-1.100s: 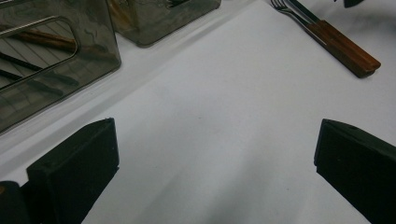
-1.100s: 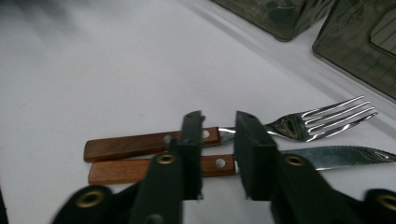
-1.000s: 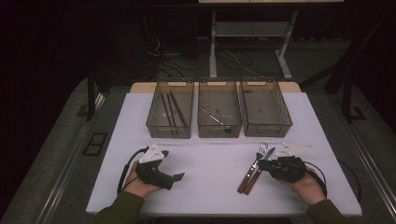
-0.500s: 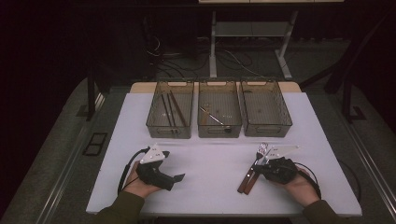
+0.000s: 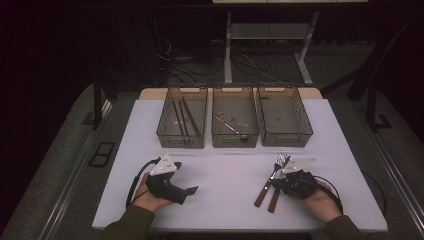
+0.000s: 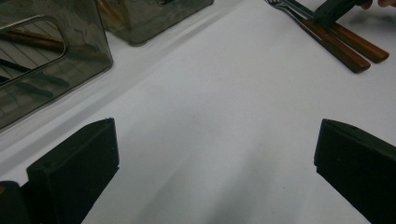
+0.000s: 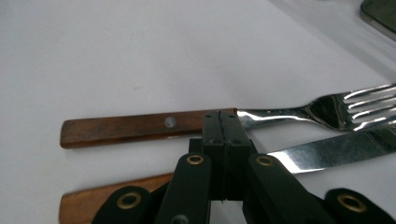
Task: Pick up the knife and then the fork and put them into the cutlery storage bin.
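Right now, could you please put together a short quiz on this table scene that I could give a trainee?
1. True or false: the fingers of the right gripper stand wide apart.
2. How many clear bins stand in the row at the far side of the table?
3. Which utensils lie by the right gripper? A) two spoons B) a fork and a knife C) chopsticks

Key
1. False: they are closed together, at the fork's wooden handle; whether they pinch anything cannot be told.
2. Three: left bin, middle bin, right bin.
3. B.
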Available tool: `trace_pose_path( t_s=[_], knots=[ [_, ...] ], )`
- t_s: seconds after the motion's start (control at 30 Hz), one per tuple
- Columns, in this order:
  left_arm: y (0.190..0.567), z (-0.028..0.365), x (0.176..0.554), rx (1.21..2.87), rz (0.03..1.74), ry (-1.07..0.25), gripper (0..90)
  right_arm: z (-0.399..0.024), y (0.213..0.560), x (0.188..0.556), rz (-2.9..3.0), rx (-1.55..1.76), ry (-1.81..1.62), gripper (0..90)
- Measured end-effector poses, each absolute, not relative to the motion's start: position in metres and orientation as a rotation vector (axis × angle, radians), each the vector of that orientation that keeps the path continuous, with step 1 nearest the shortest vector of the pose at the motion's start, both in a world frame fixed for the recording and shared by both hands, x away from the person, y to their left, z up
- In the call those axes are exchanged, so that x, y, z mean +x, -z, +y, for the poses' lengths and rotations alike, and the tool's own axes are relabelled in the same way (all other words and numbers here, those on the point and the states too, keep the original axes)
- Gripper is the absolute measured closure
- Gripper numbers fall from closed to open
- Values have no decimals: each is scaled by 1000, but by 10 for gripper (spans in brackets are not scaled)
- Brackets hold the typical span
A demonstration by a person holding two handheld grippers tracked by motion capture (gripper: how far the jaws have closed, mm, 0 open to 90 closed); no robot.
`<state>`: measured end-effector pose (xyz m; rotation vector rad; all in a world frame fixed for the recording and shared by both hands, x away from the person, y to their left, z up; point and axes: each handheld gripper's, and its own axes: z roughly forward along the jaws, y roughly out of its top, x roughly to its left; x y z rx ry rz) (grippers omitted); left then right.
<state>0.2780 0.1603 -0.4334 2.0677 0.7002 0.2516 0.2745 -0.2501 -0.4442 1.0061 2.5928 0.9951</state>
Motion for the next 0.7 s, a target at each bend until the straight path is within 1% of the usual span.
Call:
trace_pose_path(
  t_s=[0.33,0.7],
  knots=[
    [433,160,278,2068,697,-249,0,-259,444,271,2588,1024,-948,900],
    [434,160,279,2070,696,-243,0,-280,440,264,2565,1063,-882,900]
  ],
)
